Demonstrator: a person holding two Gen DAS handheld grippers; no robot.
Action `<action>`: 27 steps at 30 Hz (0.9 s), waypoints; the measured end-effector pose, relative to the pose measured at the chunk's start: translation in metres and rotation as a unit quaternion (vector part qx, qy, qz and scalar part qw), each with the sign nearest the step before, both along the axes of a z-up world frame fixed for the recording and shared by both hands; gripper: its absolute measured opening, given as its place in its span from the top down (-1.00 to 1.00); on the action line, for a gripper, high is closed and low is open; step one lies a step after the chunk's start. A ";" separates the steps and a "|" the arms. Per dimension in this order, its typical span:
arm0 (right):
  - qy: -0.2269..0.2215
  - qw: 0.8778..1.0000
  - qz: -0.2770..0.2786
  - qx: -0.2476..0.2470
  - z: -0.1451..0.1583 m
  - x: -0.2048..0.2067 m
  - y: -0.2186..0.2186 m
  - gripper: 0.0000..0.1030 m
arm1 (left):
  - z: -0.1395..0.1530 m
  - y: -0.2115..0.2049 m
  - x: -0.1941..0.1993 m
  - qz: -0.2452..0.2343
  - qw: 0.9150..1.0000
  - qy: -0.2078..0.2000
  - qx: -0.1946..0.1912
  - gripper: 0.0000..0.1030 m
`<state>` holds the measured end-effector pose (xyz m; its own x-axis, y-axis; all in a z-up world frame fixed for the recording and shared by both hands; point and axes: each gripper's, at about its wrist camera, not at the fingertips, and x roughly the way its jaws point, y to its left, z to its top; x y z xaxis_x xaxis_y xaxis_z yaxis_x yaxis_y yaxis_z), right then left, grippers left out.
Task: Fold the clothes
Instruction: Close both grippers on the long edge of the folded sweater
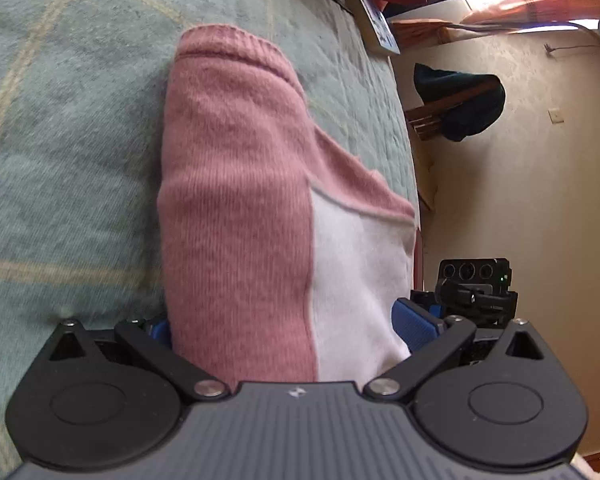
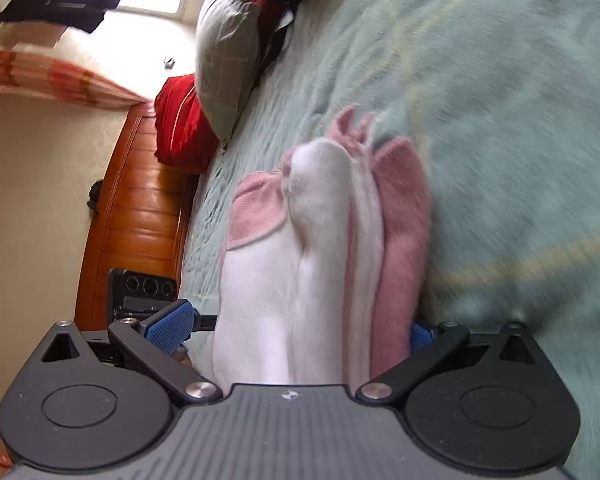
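Observation:
A pink and white knit garment lies folded on the green quilted bed. My left gripper has the garment's near end between its blue pads, which stand wide around the thick fold. In the right wrist view my right gripper holds the bunched pink and white garment between its blue pads. Each gripper shows beside the other, the right one in the left wrist view and the left one in the right wrist view.
The bed edge runs beside the bare floor. A dark cloth on a wooden stool stands on the floor. A grey pillow, a red cloth and a wooden headboard lie at the bed's far end.

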<state>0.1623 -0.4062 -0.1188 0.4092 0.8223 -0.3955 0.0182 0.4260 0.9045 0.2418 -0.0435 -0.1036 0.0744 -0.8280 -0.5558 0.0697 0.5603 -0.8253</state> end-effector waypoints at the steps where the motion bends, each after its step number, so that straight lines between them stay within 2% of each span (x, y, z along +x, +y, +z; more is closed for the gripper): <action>1: 0.001 1.000 0.002 -0.001 0.000 0.002 0.001 -1.00 | -0.001 -0.001 0.001 0.004 1.000 0.001 -0.003 -0.96; 6: 0.001 1.000 0.021 0.018 -0.004 -0.017 -0.002 -1.00 | 0.000 0.007 -0.017 -0.014 1.000 0.004 -0.020 -0.97; 11: -0.008 0.999 0.019 0.028 -0.007 -0.010 0.004 -1.00 | -0.008 -0.004 0.002 0.001 0.999 0.024 -0.026 -0.96; 13: -0.003 0.999 0.022 0.030 -0.007 -0.001 0.008 -1.00 | -0.006 -0.006 -0.001 -0.002 1.000 0.016 -0.019 -0.96; 16: -0.012 0.999 0.033 0.033 -0.006 -0.009 0.005 -1.00 | -0.001 -0.002 -0.011 -0.014 1.000 -0.003 -0.026 -0.96; 21: -0.018 0.998 0.013 0.061 -0.011 -0.007 0.003 -1.00 | -0.006 0.000 -0.003 0.022 0.999 0.019 -0.040 -0.96; 24: -0.026 0.998 0.016 0.063 -0.003 -0.007 0.004 -1.00 | 0.006 -0.002 -0.007 0.014 0.999 0.000 -0.033 -0.96; 27: -0.032 0.997 0.020 0.064 0.005 -0.005 0.007 -1.00 | 0.012 0.003 -0.010 0.020 0.999 -0.007 -0.049 -0.96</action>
